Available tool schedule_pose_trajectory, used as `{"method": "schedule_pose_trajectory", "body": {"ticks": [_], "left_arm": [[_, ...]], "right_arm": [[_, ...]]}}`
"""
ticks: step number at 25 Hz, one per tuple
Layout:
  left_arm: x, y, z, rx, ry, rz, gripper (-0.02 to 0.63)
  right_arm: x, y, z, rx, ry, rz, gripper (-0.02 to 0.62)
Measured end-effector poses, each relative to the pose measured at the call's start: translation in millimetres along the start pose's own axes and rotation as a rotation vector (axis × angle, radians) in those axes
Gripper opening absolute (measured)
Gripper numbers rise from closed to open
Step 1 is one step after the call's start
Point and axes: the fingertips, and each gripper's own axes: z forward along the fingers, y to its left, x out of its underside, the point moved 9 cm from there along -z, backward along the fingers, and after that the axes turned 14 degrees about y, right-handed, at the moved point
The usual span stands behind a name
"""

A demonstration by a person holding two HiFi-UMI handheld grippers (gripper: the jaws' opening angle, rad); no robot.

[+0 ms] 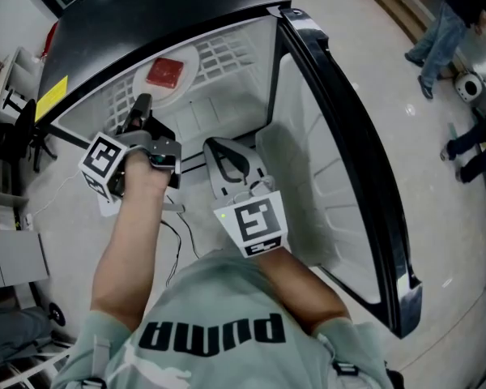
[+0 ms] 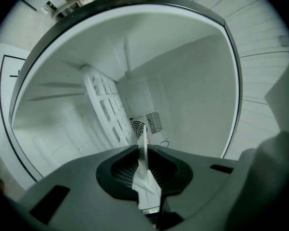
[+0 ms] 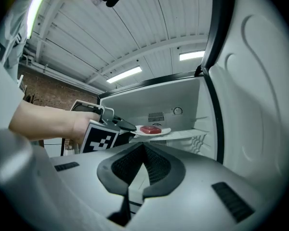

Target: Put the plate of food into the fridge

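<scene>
Head view: we saw the left gripper (image 1: 140, 113) clamped on the near rim of the plate (image 1: 188, 67), which lay on the wire shelf (image 1: 231, 51) of the fridge (image 1: 308, 128), toward the shelf's front left corner, with the red food (image 1: 164, 73) on it; the right gripper (image 1: 227, 162) hung lower, before the open compartment.

Left gripper view: the jaws pinched the white rim, seen only edge-on; the food was out of sight.

Right gripper view: its own jaws met with nothing between them; the plate sat at the shelf's front edge.

We judged that letting go with the rim overhanging could tip the plate, and that a snagged jaw could drag it out; the left gripper hid how much overhung.
</scene>
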Motion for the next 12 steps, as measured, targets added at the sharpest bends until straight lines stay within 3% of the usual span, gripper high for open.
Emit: {"method": "schedule_pose_trajectory", "body": {"ticks": [6,12], "left_arm": [[6,7,-6,0.018,-0.008,0.037,0.041],[9,7,-7,0.038,-0.02,0.005,0.061]], "right_arm": [[-8,-2,24,-0.011,0.008,0.022,0.005],[-17,-7,54,-0.01,0.03,-0.001,0.005]]}}
